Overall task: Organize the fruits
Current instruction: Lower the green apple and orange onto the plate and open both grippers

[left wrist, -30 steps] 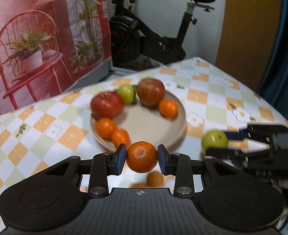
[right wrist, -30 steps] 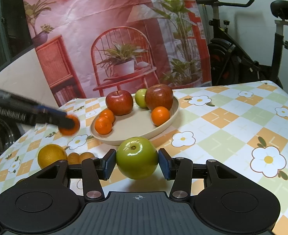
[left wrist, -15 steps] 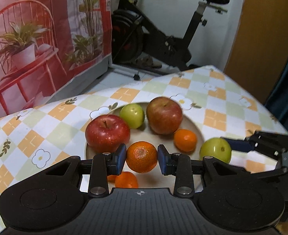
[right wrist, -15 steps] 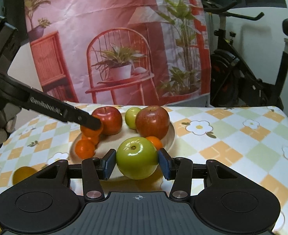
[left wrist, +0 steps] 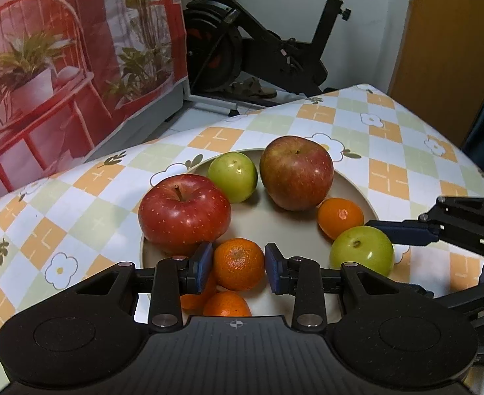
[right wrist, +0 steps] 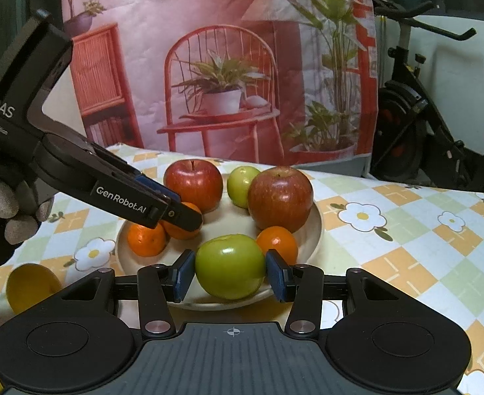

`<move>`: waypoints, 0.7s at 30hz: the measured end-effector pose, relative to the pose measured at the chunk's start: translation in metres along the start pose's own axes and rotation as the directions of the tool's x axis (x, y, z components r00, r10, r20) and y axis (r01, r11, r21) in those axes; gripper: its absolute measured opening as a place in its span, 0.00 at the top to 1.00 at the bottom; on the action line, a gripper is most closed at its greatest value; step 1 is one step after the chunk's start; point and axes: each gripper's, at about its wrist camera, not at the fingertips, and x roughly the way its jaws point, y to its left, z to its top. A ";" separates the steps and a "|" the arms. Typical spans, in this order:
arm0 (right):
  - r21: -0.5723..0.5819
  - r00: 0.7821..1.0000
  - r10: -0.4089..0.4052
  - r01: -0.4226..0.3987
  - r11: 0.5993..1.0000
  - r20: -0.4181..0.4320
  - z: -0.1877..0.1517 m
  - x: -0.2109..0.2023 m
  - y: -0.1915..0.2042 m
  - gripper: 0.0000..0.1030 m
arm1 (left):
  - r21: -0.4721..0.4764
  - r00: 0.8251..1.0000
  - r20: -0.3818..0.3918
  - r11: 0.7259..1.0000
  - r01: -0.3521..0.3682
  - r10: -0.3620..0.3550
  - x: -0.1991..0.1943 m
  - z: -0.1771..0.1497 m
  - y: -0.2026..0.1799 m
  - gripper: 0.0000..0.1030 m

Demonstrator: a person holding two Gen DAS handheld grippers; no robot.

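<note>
A beige plate (left wrist: 350, 191) holds two red apples (left wrist: 184, 212) (left wrist: 296, 172), a small green apple (left wrist: 232, 176) and several mandarins. My left gripper (left wrist: 238, 265) is over the plate's near side with a mandarin (left wrist: 238, 263) between its pads; a slight gap shows on each side. My right gripper (right wrist: 230, 271) is shut on a green apple (right wrist: 230, 265) at the plate's (right wrist: 314, 227) front rim; it also shows in the left wrist view (left wrist: 362, 251). The left gripper (right wrist: 176, 210) reaches in from the left in the right wrist view.
The plate sits on a checked, flowered tablecloth (left wrist: 390, 151). Yellow lemons (right wrist: 31, 288) lie left of the plate. A red printed backdrop (right wrist: 222, 65) and an exercise bike (left wrist: 275, 42) stand beyond the table's far edge.
Both grippers moved forward over the plate and lower, carrying the mandarin and the green apple. The left pads now stand slightly wider around the mandarin.
</note>
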 end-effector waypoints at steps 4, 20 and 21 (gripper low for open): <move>-0.031 1.000 -0.020 0.019 0.999 -0.010 -0.003 0.003 0.005 0.58 | 0.006 1.000 -0.001 1.000 -0.005 0.005 0.001 0.000 -0.001 0.64; 0.023 0.997 -0.016 0.014 1.000 0.069 -0.010 -0.019 -0.001 0.54 | -0.075 1.000 0.013 0.997 0.018 -0.017 -0.017 -0.003 0.007 0.63; 0.027 0.997 -0.015 0.013 1.000 0.070 -0.010 -0.020 -0.001 0.54 | -0.077 1.000 0.018 0.997 0.018 -0.017 -0.020 -0.004 0.007 0.63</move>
